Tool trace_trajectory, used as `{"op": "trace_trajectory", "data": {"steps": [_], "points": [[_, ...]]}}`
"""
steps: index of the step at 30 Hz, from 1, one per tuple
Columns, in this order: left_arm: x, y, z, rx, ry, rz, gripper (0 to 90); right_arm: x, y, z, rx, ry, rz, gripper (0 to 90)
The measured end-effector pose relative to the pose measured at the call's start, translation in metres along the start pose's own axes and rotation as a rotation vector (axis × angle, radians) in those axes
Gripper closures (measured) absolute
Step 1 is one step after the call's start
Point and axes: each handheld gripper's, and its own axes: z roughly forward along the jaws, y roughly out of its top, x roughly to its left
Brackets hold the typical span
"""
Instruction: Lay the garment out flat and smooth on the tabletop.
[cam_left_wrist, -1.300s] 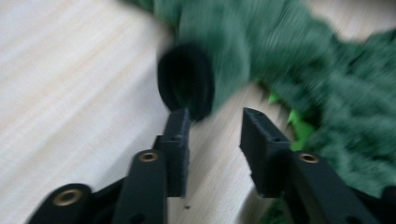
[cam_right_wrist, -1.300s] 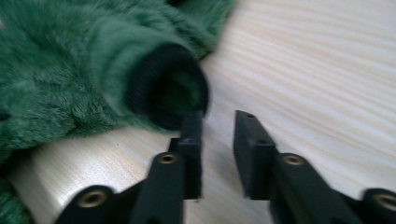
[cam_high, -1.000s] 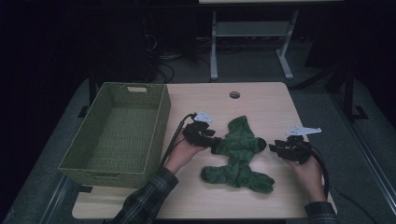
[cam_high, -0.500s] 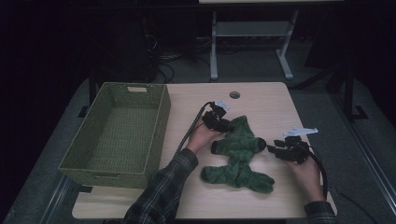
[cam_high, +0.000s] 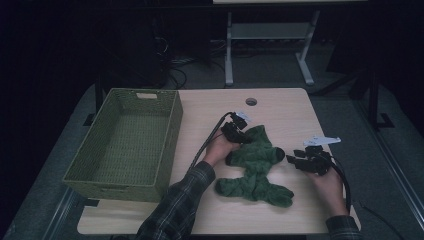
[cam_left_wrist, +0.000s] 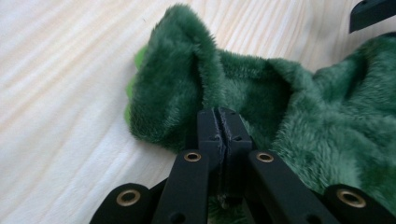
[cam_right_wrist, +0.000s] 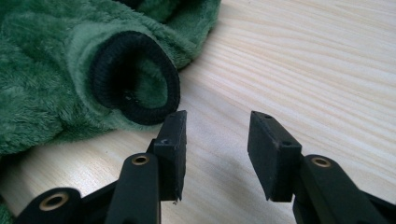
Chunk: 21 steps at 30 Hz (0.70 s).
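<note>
Since a second ago the left gripper (cam_high: 243, 131) has crossed to the far end of the green plush garment (cam_high: 255, 167) and its jaws have just been closing, now pinching a fold of fleece. Right gripper (cam_right_wrist: 217, 156) waits apart, just beside the black cuff (cam_right_wrist: 133, 86). Garment lies mid-table; wicker basket (cam_high: 172, 132) empty, unobstructed.

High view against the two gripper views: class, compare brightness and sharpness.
High view: dim, surroundings nearly black, the green garment and basket murky. Left gripper view: bright, fur crisp, table washed pale. Right gripper view: well lit, black cuff sharp, near jaws slightly soft.
</note>
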Motion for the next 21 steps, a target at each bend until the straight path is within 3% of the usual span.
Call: {"op": "trace_trajectory", "data": {"steps": [4, 6, 9, 16, 19, 21], "points": [[0.003, 0.001, -0.017, -0.016, 0.029, -0.027, 88.7, 0.000, 0.000, 0.000, 0.001, -0.006, 0.004, 57.7], [0.007, 0.000, -0.026, 0.008, 0.075, -0.017, 88.7, 0.000, 0.000, 0.000, 0.001, -0.009, 0.000, 57.8], [0.015, -0.005, -0.034, 0.051, 0.136, -0.046, 88.8, 0.000, 0.000, 0.000, 0.001, -0.011, -0.004, 58.0], [0.029, -0.024, -0.028, 0.162, 0.239, -0.104, 87.7, 0.000, 0.000, 0.000, 0.003, -0.012, -0.004, 58.1], [0.030, -0.030, -0.027, 0.155, 0.242, -0.108, 84.8, 0.000, 0.000, -0.001, -0.001, -0.013, -0.003, 58.0], [0.029, -0.031, -0.031, 0.136, 0.252, -0.118, 76.8, 0.000, 0.000, -0.001, -0.003, -0.012, -0.003, 58.0]]}}
